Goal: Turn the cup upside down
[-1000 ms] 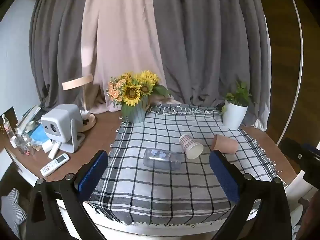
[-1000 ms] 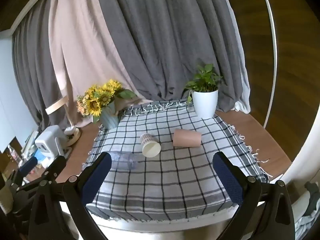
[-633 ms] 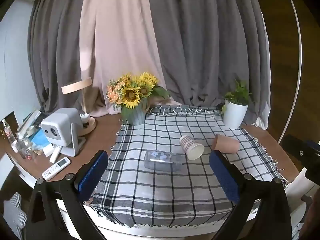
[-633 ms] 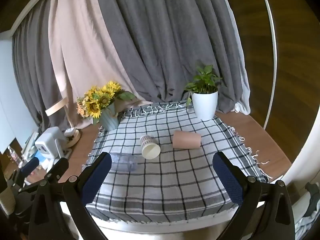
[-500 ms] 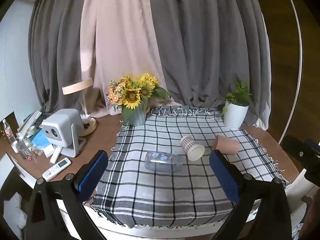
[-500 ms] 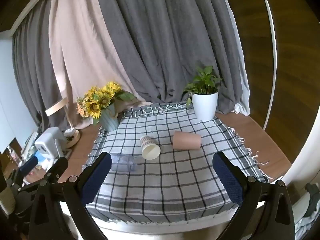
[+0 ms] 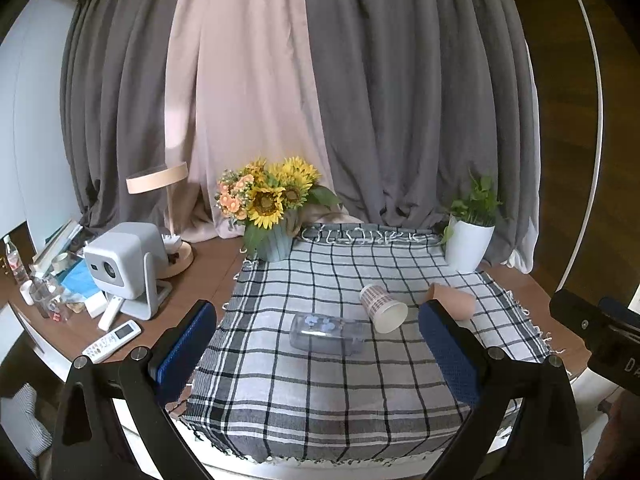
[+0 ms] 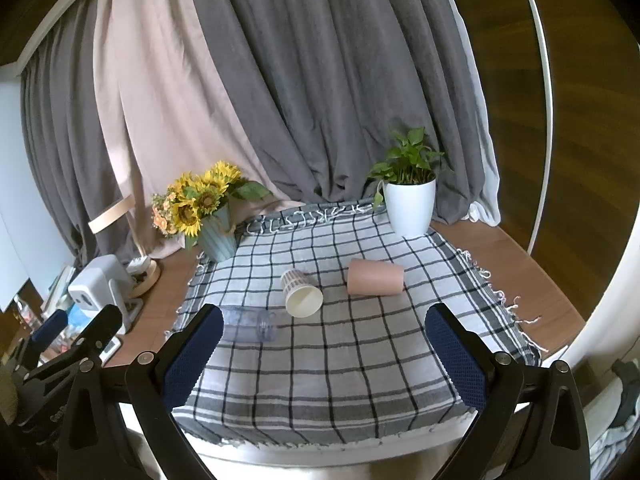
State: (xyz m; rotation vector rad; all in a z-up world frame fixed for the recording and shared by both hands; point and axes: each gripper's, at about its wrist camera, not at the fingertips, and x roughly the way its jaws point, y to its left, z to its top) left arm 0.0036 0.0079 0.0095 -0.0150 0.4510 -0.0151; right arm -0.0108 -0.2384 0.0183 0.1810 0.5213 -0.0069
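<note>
From the left wrist view, the left gripper (image 7: 316, 344) hangs back off the near edge of the checked cloth (image 7: 320, 400), fingers spread wide and holding nothing. Three cups lie on their sides on that cloth: a clear cup (image 7: 326, 334) near the cloth's middle, a paper cup (image 7: 382, 308) just beyond and to its right with its mouth turned this way, and a pink cup (image 7: 454, 300) further right, partly hidden behind the right finger. Which of them is the target I can't tell; none stands mouth-down yet. Over to the right wrist view: the right gripper (image 8: 322, 354) is likewise wide apart and empty, set back from the cloth's (image 8: 320, 380) near edge. From here the paper cup (image 8: 300, 294) sits centre, the pink cup (image 8: 374, 282) just right of it, and the clear cup (image 8: 250, 324) peeks out beside the left finger. My read: approach low along the cloth, straddle the cup's side walls mid-body, squeeze lightly as paper crushes easily, then roll the wrist to set the rim down flat.
</note>
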